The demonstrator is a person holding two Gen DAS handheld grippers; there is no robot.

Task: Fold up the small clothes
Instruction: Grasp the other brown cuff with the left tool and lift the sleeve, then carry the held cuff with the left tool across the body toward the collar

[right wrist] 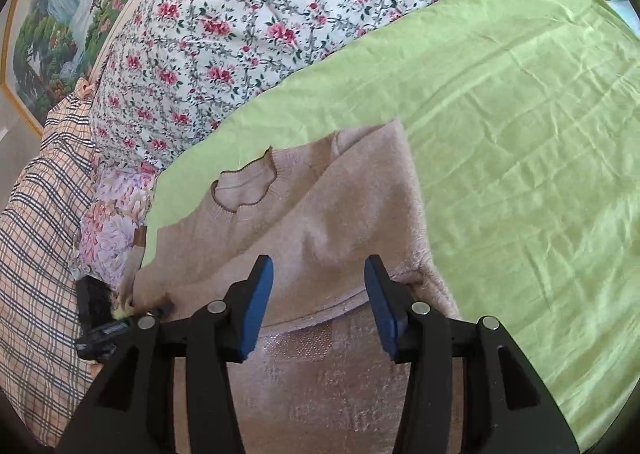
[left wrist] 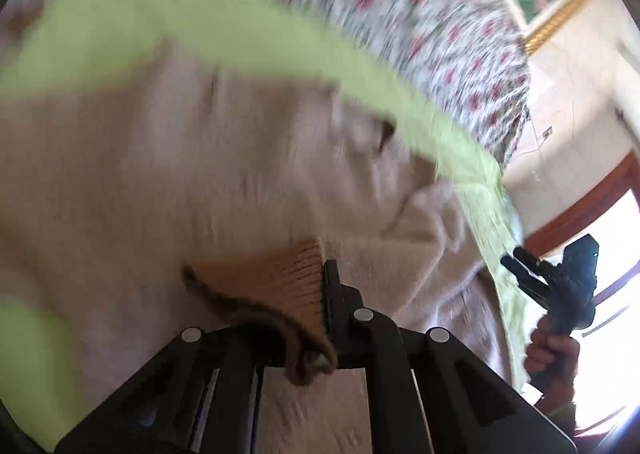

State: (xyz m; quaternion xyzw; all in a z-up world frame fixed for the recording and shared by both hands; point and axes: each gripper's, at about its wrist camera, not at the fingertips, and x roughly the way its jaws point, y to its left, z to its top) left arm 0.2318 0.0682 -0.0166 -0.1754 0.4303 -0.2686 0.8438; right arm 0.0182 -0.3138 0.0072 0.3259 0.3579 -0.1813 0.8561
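Note:
A small beige-pink knit sweater [right wrist: 320, 222] lies on a light green sheet [right wrist: 520, 134], its brown-edged neckline [right wrist: 246, 186] toward the back left. My right gripper [right wrist: 320, 266] is open, its blue pads above the sweater's near part, holding nothing. My left gripper [left wrist: 320, 286] is shut on the sweater's brown ribbed cuff [left wrist: 280, 278], with the sweater [left wrist: 160, 174] filling the blurred left wrist view. The right gripper [left wrist: 556, 282] shows at the right of that view, held in a hand. The left gripper [right wrist: 100, 318] shows at the sweater's left edge in the right wrist view.
A floral quilt [right wrist: 248, 22] lies behind the green sheet. A plaid cloth [right wrist: 40, 214] and a flowered pillow [right wrist: 112, 222] lie to the left. A framed landscape picture [right wrist: 60, 14] hangs on the wall behind. A doorway with a wooden frame [left wrist: 580, 206] is at the right.

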